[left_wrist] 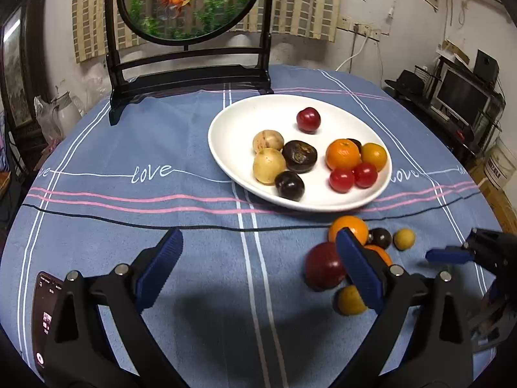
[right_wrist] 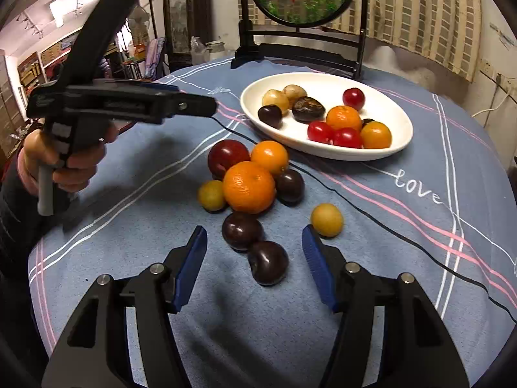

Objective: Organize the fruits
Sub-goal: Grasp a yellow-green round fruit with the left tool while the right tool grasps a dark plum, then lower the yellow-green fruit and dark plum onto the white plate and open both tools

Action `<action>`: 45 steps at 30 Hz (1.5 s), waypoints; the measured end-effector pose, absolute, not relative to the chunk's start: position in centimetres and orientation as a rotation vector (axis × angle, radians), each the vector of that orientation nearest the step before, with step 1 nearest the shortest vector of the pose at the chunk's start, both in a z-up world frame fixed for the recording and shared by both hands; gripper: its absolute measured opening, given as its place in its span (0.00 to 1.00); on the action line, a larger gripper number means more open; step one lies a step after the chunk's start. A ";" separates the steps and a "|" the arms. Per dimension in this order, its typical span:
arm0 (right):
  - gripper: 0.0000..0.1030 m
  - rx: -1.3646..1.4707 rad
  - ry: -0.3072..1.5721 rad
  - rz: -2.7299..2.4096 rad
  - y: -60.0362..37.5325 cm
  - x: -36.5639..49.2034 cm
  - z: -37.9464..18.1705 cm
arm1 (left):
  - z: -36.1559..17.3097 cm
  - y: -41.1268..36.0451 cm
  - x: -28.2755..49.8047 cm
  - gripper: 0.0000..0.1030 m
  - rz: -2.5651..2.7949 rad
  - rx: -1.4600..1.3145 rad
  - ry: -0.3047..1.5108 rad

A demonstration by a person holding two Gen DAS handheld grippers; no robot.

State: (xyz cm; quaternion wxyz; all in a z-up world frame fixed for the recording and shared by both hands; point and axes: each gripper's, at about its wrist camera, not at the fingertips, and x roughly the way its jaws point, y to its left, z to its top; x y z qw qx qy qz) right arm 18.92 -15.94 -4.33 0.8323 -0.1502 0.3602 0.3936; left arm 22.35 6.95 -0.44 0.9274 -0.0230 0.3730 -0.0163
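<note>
Both tongs were released and empty: the right tongs hung over two dark plums, the left tongs over bare cloth. Loose fruit, including a mandarin, clustered on the counter near the white plate holding more fruit.
</note>
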 end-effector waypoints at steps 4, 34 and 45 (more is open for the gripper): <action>0.50 -0.361 0.791 0.843 -15.4 18.7 -5.0 | -0.5 6.4 21.6 0.94 -0.046 -0.022 0.761; 0.27 -0.228 0.886 0.782 -17.3 20.9 -5.3 | -4.9 -0.1 20.1 0.33 -0.362 0.162 0.918; 0.27 -0.229 0.876 0.787 -17.3 20.7 -5.0 | -5.2 -0.2 20.4 0.28 -0.352 0.175 0.922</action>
